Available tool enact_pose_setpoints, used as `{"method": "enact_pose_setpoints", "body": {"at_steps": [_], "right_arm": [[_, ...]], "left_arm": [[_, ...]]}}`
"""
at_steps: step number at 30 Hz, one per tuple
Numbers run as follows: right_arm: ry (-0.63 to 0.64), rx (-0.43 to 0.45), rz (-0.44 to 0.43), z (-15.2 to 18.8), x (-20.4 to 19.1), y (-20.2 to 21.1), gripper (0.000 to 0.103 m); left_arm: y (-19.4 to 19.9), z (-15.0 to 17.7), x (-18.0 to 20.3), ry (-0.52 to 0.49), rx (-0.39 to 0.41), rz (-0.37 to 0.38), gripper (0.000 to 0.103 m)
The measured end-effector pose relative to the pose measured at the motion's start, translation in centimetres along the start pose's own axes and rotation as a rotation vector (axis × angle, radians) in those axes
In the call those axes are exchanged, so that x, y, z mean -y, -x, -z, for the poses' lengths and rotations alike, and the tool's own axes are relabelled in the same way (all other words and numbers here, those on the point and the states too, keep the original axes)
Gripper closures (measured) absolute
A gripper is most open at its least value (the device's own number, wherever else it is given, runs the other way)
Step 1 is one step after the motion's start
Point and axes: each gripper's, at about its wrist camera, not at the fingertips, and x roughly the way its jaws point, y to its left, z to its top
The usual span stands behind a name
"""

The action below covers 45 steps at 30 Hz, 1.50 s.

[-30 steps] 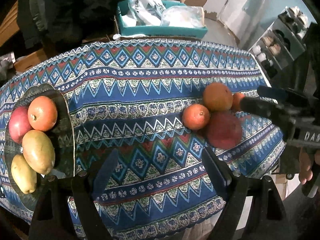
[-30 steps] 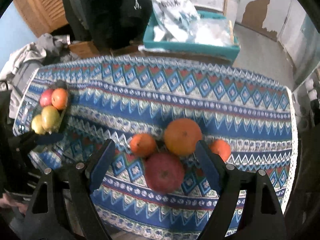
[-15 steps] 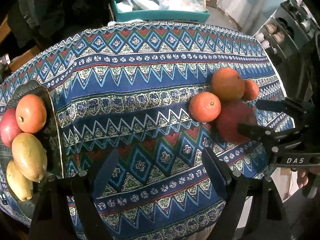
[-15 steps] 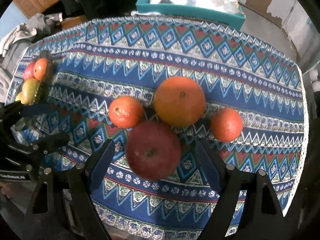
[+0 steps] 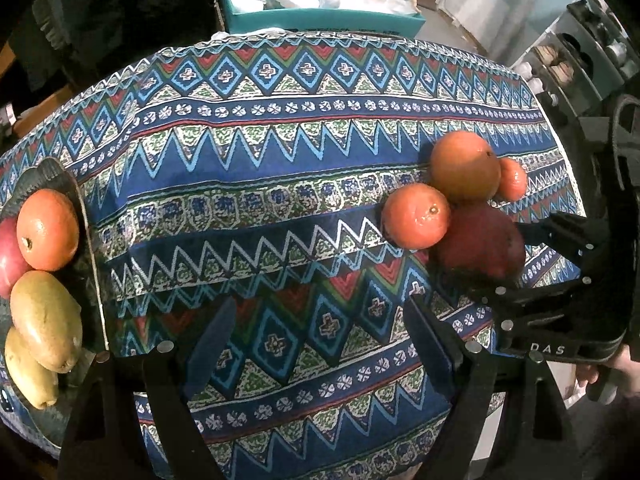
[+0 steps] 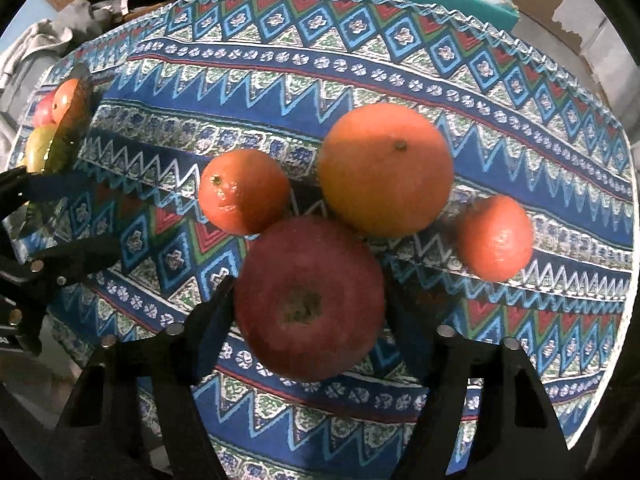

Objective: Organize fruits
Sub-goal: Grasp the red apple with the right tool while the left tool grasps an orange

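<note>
Closing round the red apple (image 6: pixel 308 300), the right gripper (image 6: pixel 306 300) has fruit between its jaws; whether the pads press yet, cannot tell. Large orange (image 6: pixel 386 170) touches the apple; two small oranges (image 6: pixel 244 190) flank them. Judged step: pick-up; next calls for a firm squeeze and a lift clear of neighbours.

Left view: left gripper (image 5: pixel 316 336) hangs wide open, empty, above the patterned tablecloth (image 5: pixel 280 152). Dark plate (image 5: pixel 86 248) at left holds sorted fruit. Teal bin (image 5: pixel 320 20) behind the table.
</note>
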Motion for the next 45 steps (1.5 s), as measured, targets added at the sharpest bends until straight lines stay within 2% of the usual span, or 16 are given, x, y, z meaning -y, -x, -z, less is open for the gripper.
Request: {"method": "enact_pose_setpoints", "body": {"at_steps": [4, 8, 17, 27, 33, 38, 39, 42, 45], "right_arm": [[0.002, 0.026, -0.006, 0.4, -0.3, -0.3, 0.032], [-0.049, 0.048, -0.043, 1.2, 0.9, 0.7, 0.032], [-0.111, 0.097, -0.006, 2.6, 3.7, 3.3, 0.032], [-0.181, 0.115, 0.009, 3.1, 7.4, 5.4, 0.032], [-0.194, 0.114, 0.007, 3.5, 7.9, 5.6, 0.032], [-0.199, 0.112, 0.006, 3.2, 7.8, 5.3, 0.032], [-0.2, 0.112, 0.006, 3.3, 7.8, 5.3, 0.032], [-0.198, 0.11, 0.008, 3.3, 7.8, 5.3, 0.032], [-0.194, 0.112, 0.011, 3.1, 7.5, 5.3, 0.032]], "left_arm": [[-0.5, -0.6, 0.8, -0.004, 0.0, 0.013, 0.017], [-1.1, -1.6, 2.0, -0.024, 0.008, 0.021, 0.017], [-2.8, -3.5, 4.3, -0.04, 0.021, 0.064, 0.017], [-4.7, -4.3, 5.6, -0.051, 0.013, 0.061, 0.017], [-5.2, -4.7, 5.8, -0.049, 0.023, 0.067, 0.017], [-5.3, -4.9, 6.3, -0.08, 0.03, 0.077, 0.051], [-5.2, -4.9, 6.4, -0.088, 0.03, 0.093, 0.053], [-5.1, -4.7, 7.1, -0.111, 0.049, 0.064, 0.053], [-4.8, -4.6, 7.1, -0.118, 0.061, 0.067, 0.054]]}}
